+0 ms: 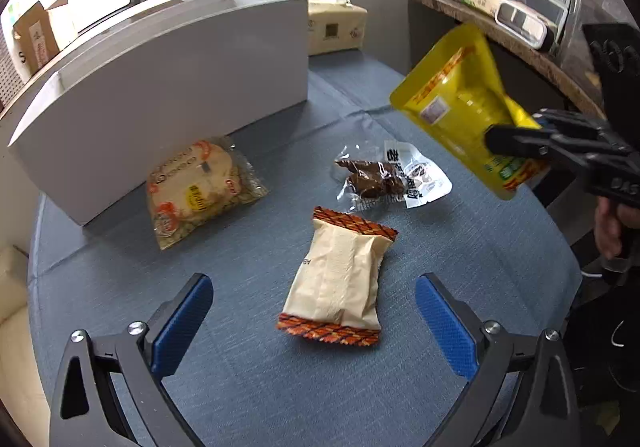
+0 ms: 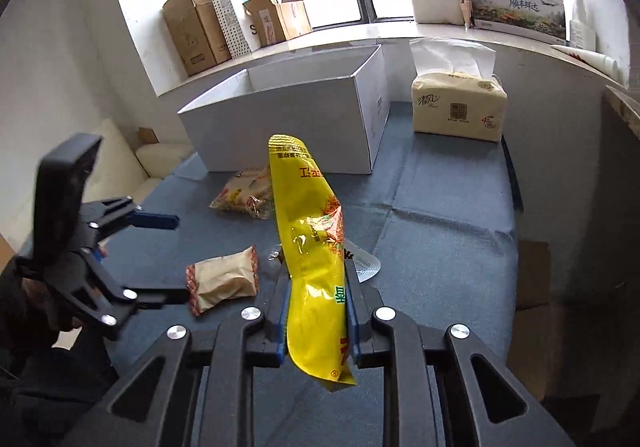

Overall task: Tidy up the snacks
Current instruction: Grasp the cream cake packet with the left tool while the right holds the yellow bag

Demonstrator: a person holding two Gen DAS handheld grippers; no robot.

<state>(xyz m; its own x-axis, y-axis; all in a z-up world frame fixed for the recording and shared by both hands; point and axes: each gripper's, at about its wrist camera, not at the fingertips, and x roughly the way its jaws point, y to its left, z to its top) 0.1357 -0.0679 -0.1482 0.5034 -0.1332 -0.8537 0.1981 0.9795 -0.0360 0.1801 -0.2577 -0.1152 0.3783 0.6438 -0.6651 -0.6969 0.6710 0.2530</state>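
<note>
Left wrist view: four snack packs in all. Three lie on the blue cloth (image 1: pixel 460 247): cracker bag (image 1: pixel 200 191) leaning against the white box (image 1: pixel 168 87), clear pack (image 1: pixel 390 177) with brown pieces mid-cloth, cream pack (image 1: pixel 340 281) with orange ends nearest the camera. The fourth, the yellow pouch (image 1: pixel 460 103), is up in the air at right, clamped near its lower end by the right gripper (image 1: pixel 506 145). Left gripper (image 1: pixel 314 321) has its jaws wide apart with nothing in them; the cream pack's near end sits between the blue pads (image 1: pixel 182 321), not touched. Bare cloth left of and in front of the cream pack, and at right under the pouch. One tissue pack (image 1: pixel 336 29) behind the box. A hand (image 1: pixel 612 227) at the right edge is cut off. Box interior is hidden from here. Shelf clutter top right is too blurred to read.

Right wrist view: right gripper (image 2: pixel 318 305) jaws nearly closed, pads pressing both sides of the yellow pouch (image 2: pixel 308 239), which stands edge-on and hides most of the clear pack (image 2: pixel 366 267). Cream pack (image 2: pixel 222 281) and cracker bag (image 2: pixel 246 195) are on the cloth (image 2: pixel 440 227). One white box (image 2: pixel 288 127), top open, inside only partly seen. Wide free cloth at right up to the tissue pack (image 2: pixel 458 107). Left gripper (image 2: pixel 160 259) at left, spread wide over the cream pack's end; lower finger tip hard to make out. Three cardboard boxes (image 2: pixel 192 31) on the sill.
</note>
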